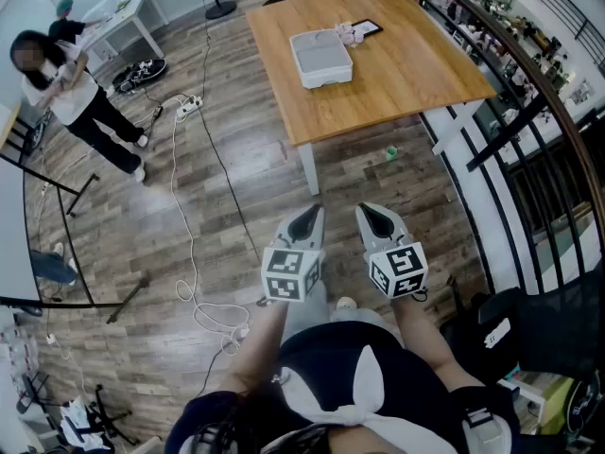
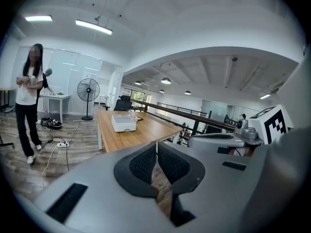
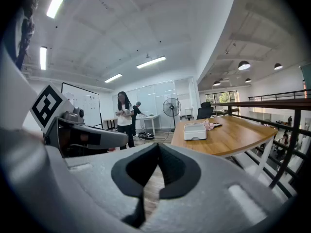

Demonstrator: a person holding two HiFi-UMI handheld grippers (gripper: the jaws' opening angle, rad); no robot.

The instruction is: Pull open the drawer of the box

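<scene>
The white box [image 1: 321, 57] lies on a wooden table [image 1: 416, 64] well ahead of me; it shows small in the left gripper view [image 2: 123, 122] and the right gripper view [image 3: 195, 130]. Its drawer looks closed, as far as I can tell from here. My left gripper [image 1: 307, 218] and right gripper [image 1: 374, 216] hang side by side over the floor, short of the table's near edge. Both are shut with nothing between the jaws. The left gripper [image 2: 156, 145] and right gripper [image 3: 158, 147] point toward the table.
A tablet [image 1: 364, 30] and small pink items [image 1: 342, 32] lie behind the box. A railing [image 1: 529, 112] runs along the right. A person [image 1: 71, 93] stands far left, near cables [image 1: 189, 206], a power strip [image 1: 187, 106] and a fan [image 2: 88, 91].
</scene>
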